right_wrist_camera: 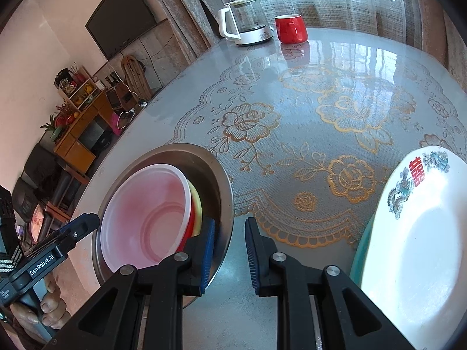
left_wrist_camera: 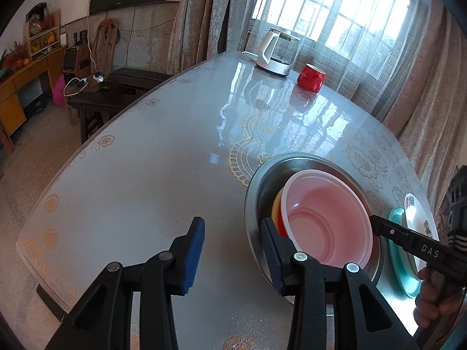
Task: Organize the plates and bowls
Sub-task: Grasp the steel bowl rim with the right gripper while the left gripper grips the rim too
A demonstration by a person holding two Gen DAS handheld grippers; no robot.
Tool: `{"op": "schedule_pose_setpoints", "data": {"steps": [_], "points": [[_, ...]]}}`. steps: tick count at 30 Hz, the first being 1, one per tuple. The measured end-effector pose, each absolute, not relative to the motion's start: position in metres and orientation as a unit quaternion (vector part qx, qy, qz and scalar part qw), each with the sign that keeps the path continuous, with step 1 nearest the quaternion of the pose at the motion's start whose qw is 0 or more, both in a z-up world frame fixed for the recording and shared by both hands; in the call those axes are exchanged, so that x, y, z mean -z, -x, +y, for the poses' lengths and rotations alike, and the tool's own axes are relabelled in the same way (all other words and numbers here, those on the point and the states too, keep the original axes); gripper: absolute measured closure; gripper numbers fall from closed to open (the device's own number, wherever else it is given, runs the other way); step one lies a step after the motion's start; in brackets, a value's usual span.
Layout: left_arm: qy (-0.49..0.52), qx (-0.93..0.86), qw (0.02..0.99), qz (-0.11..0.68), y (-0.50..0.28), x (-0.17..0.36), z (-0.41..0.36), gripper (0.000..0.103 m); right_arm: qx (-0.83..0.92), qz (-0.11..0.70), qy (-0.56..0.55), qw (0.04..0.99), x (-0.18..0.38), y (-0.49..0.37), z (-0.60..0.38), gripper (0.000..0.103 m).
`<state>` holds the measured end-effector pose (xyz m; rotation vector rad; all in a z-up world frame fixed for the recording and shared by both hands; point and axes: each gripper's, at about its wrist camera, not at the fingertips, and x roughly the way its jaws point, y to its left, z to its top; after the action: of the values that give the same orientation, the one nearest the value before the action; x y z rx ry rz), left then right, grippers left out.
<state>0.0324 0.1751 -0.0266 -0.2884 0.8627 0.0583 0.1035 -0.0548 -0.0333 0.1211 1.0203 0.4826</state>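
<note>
Bowls are nested near the bench (right_wrist_camera: 292,122) edge: a steel bowl (right_wrist_camera: 224,180) holds a pink bowl (right_wrist_camera: 140,204), which leans on a red bowl (right_wrist_camera: 189,230) and a yellow bowl (right_wrist_camera: 198,204) beneath it. A plate (right_wrist_camera: 423,233) lies on a teal plate (right_wrist_camera: 359,250) just beside the stack, on the right

Both tongs come at the steel bowl from opposite sides. The left tongs (left_wrist_camera: 233,227) are spread wide, with one finger over the steel rim by the pink bowl and the other out over bare bench. The right tongs (right_wrist_camera: 230,227) are spread only a little, one finger inside the steel rim and the other outside it. Neither pair pinches anything

From where I stand, the stack's lean looks like the main risk. The pink bowl is not seated flat, so if either inner finger pushes against it while closing, it may ride up and slide off the bowls below. The steel rim is thin and shiny; a shallow pinch from one side alone may slip, letting the whole nest tip or drop back on the glossy bench. If the two hands lift unevenly, the loose bowls inside may shift to the low side. The plates are near enough that a swing to the right could knock them, and the steel bowl sits close to the bench edge, so a push that way could send it off
</note>
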Motion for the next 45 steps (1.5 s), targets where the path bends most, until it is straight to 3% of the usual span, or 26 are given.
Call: {"op": "schedule_pose_setpoints", "data": {"steps": [7,21,45], "points": [[0.128,-0.009,0.895,0.427,-0.042,0.036,0.175,0.062,-0.235,0.487,-0.048,0.84,0.039,-0.104,-0.046,0.084],[0.121,0.055,0.9,0.415,-0.046,0.038,0.171,0.085,-0.225,0.486,-0.032,0.844,0.042,-0.102,-0.038,0.087],[0.116,0.062,0.914,0.384,-0.03,0.013,0.171,0.081,-0.238,0.477,-0.059,0.844,0.03,-0.097,-0.04,0.087]]}}
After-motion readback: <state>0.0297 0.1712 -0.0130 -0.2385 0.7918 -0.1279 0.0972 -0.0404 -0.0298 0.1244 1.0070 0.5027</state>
